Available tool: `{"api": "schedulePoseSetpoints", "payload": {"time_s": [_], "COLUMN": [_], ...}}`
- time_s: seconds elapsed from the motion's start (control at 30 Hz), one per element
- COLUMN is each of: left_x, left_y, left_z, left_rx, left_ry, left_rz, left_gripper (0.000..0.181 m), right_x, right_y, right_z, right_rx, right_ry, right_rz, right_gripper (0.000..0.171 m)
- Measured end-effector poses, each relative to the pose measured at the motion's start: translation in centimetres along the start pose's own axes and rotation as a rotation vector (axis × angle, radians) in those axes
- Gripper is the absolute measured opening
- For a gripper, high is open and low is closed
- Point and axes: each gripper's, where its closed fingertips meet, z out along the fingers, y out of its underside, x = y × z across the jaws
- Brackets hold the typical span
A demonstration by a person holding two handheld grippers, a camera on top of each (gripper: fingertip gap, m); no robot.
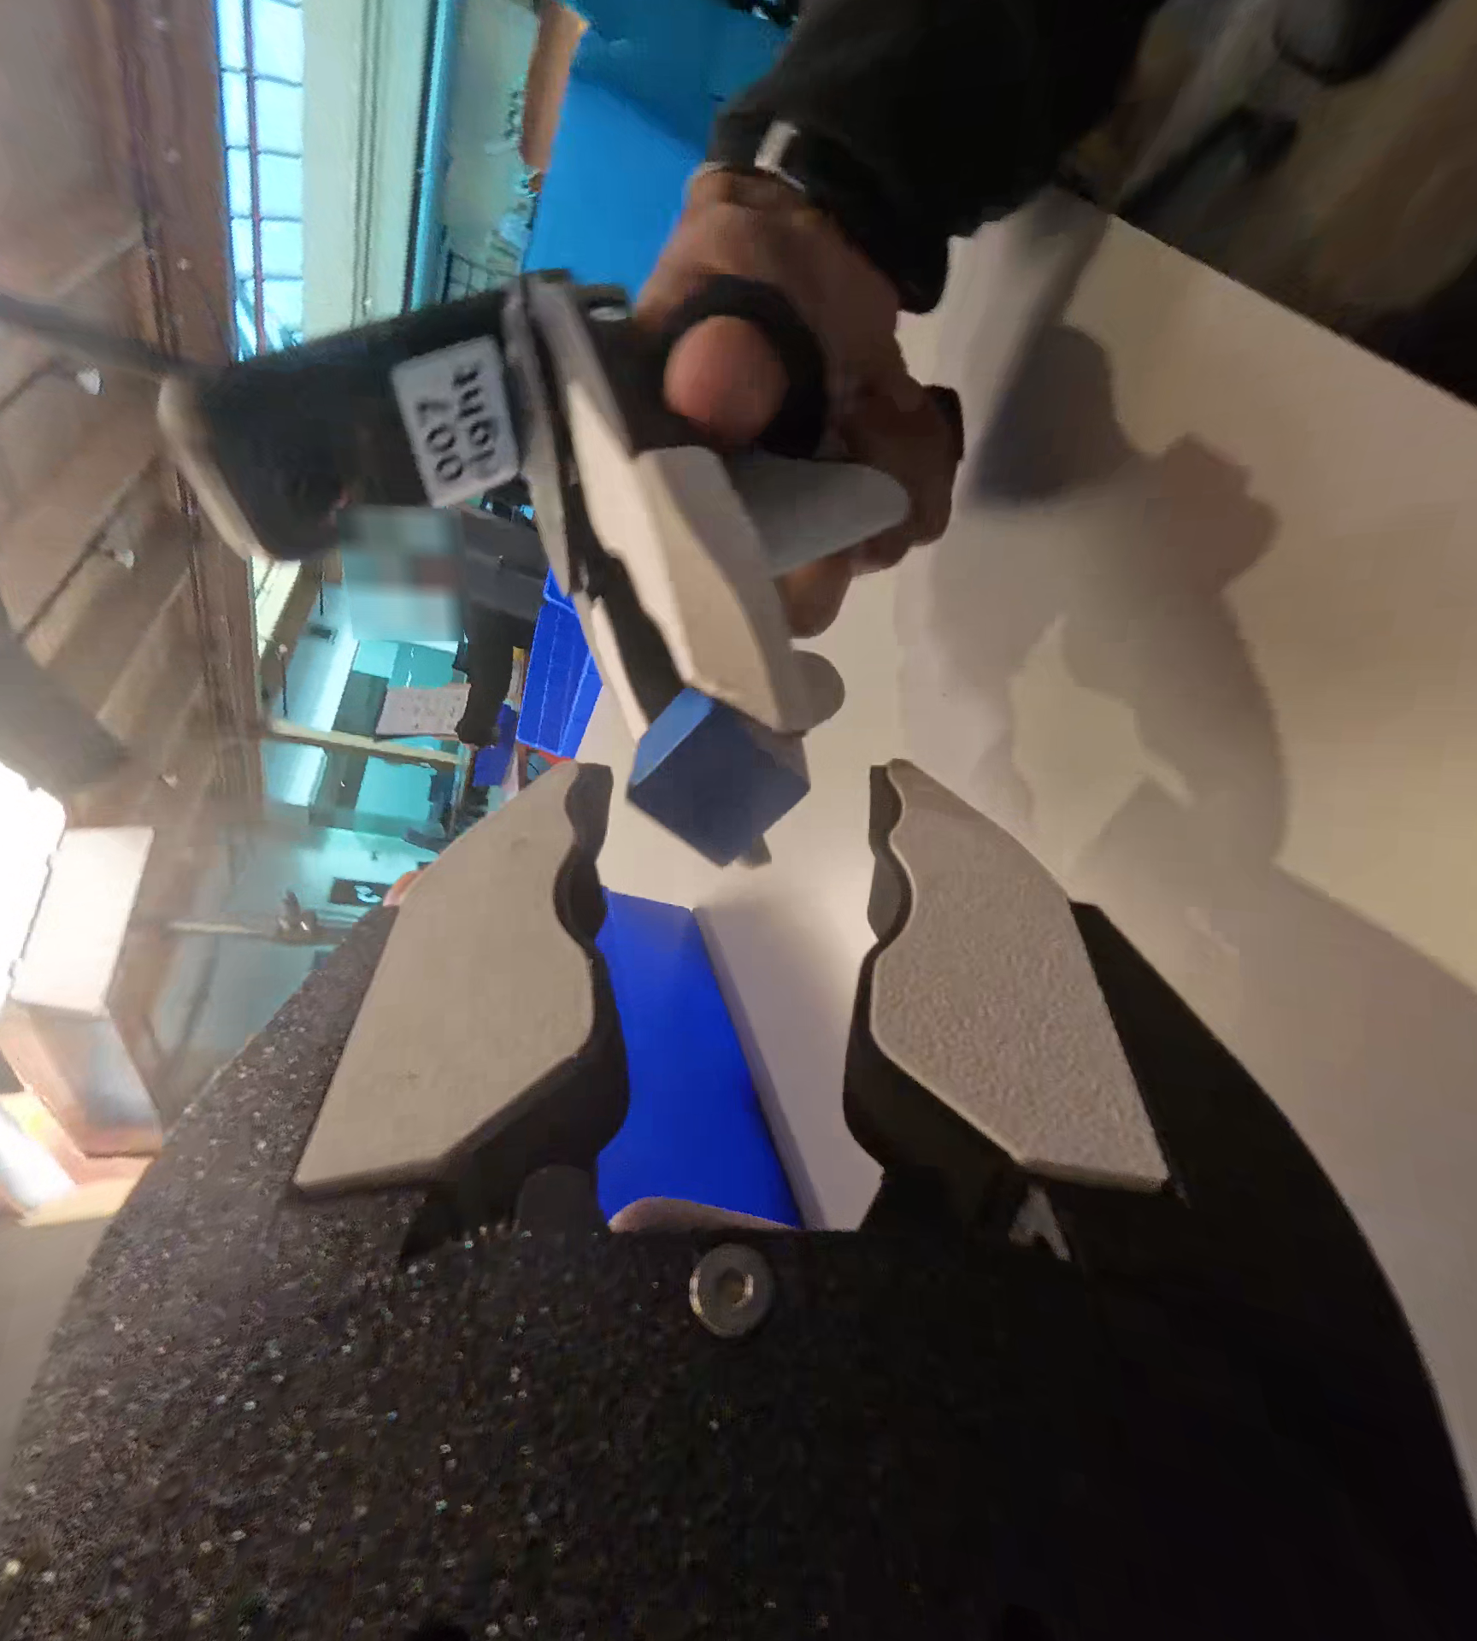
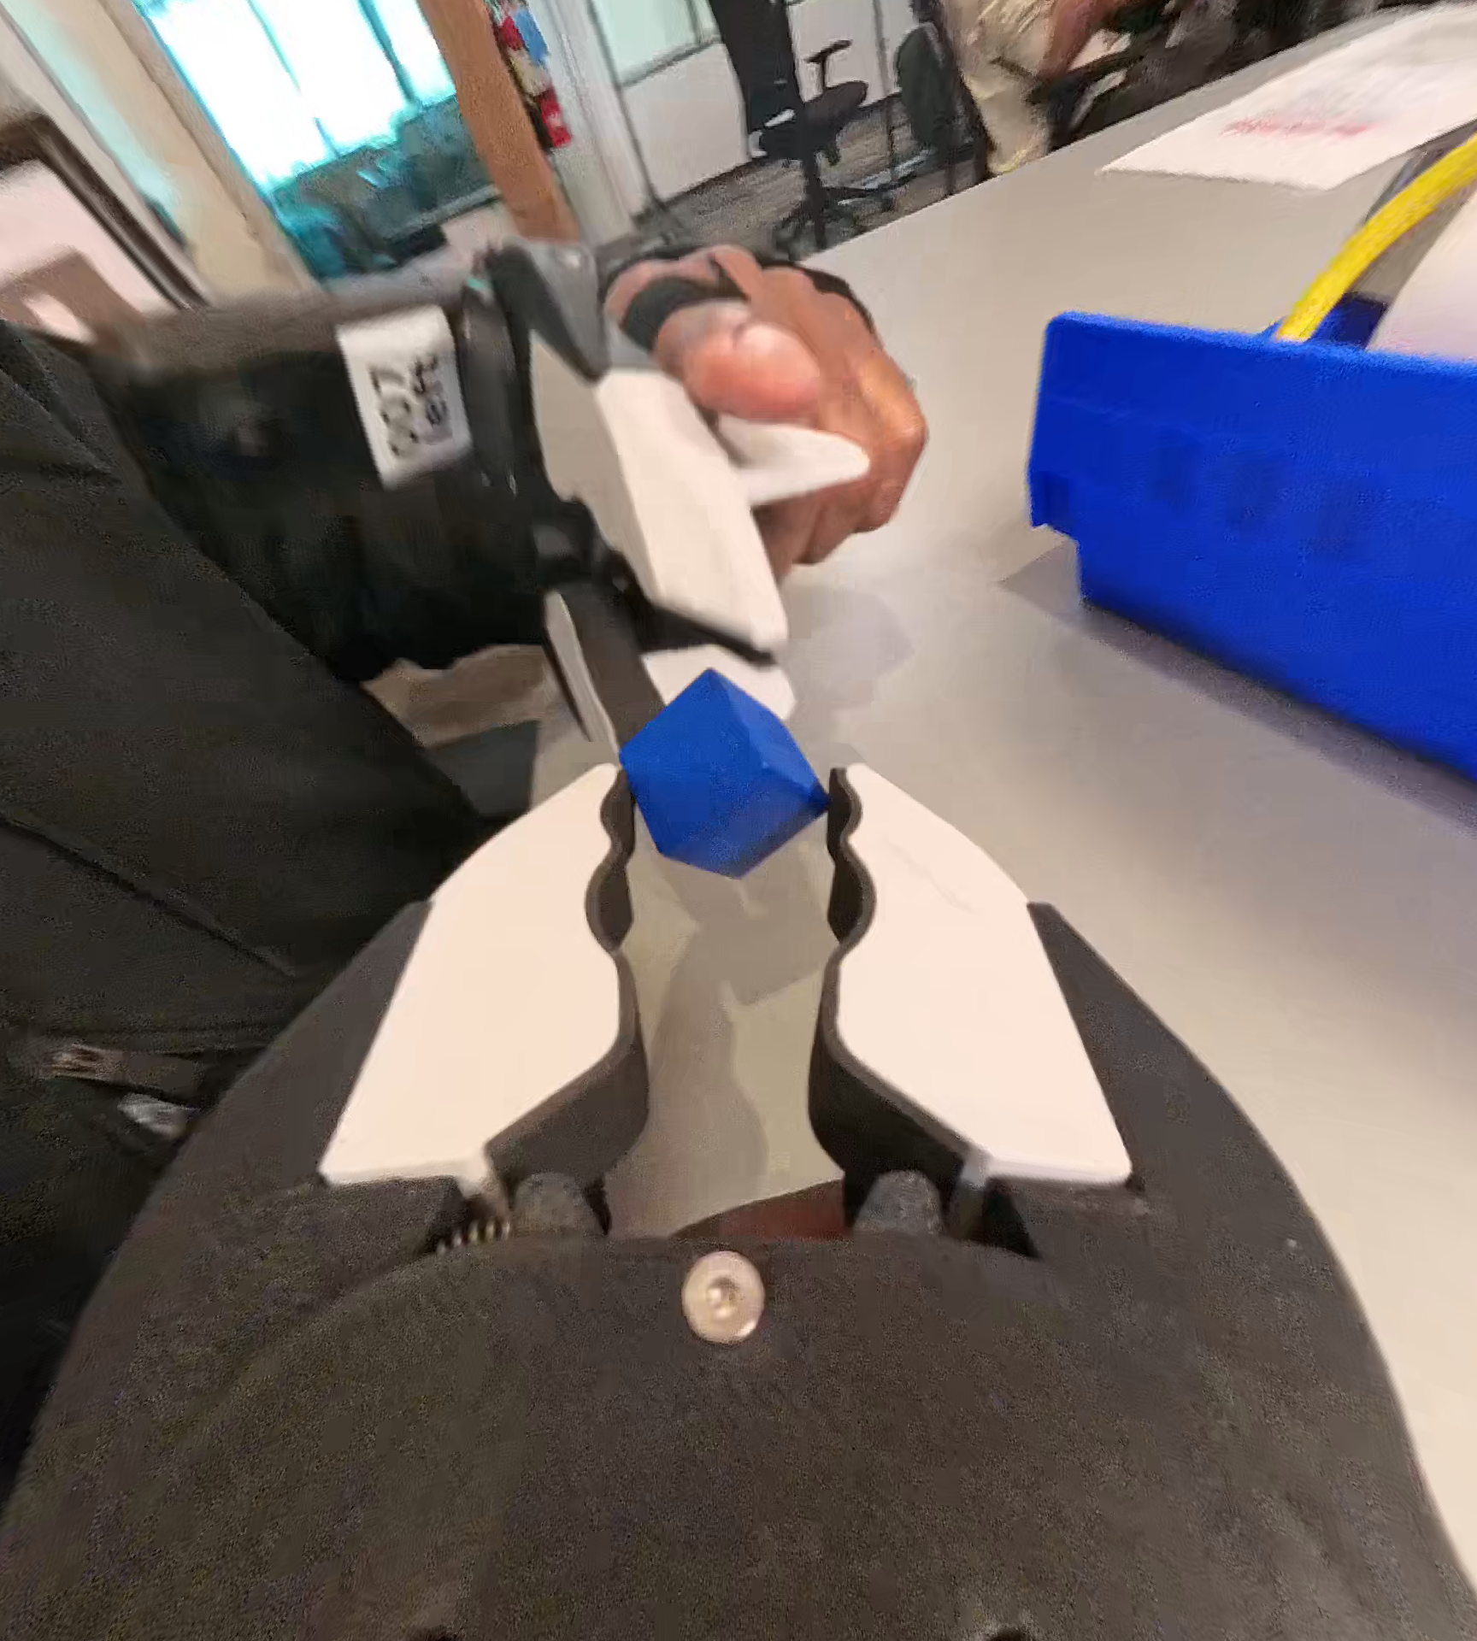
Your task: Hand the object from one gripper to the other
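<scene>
Over the white table, the blue bin is sitting well to one side, not obstructing. The right claw is pinching the blue cube in mid-air. The left claw is waiting spread just short of it and should be closing squarely on the free faces before the right lets go.

Blue bin blocks table's right side. Bare tabletop betw. bin and grippers is open.

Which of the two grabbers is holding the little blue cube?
The right gripper: its fingertips pinch the blue cube on both sides. The left gripper stands open, not touching it.
</scene>
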Motion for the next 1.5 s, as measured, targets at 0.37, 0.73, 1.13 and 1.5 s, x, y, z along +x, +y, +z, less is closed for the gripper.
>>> {"api": "schedulePoseSetpoints", "payload": {"time_s": [0.37,0.73,1.13,1.5], "left_x": [-2.7,-6.7,-4.3,-2.7], "left_y": [3.1,0.9,-0.4,3.9], "left_z": [0.3,0.3,1.7,1.6], "left_rx": [0.015,0.708,0.584,0.405], "left_ry": [-0.104,-0.1,0.017,-0.061], "left_rz": [-0.895,-2.195,-2.151,-2.223], "left_gripper": [0.042,0.042,0.041,0.046], "right_x": [4.1,1.9,2.8,6.0], "right_y": [-2.8,-6.0,-4.7,-2.4], "right_z": [-2.5,-4.1,-1.5,0.4], "right_rx": [0.306,0.478,0.353,0.07], "right_ry": [0.308,0.984,0.898,0.765], "right_rz": [-0.017,-0.612,-0.541,-0.315], "right_gripper": [0.051,0.051,0.043,0.033]}}
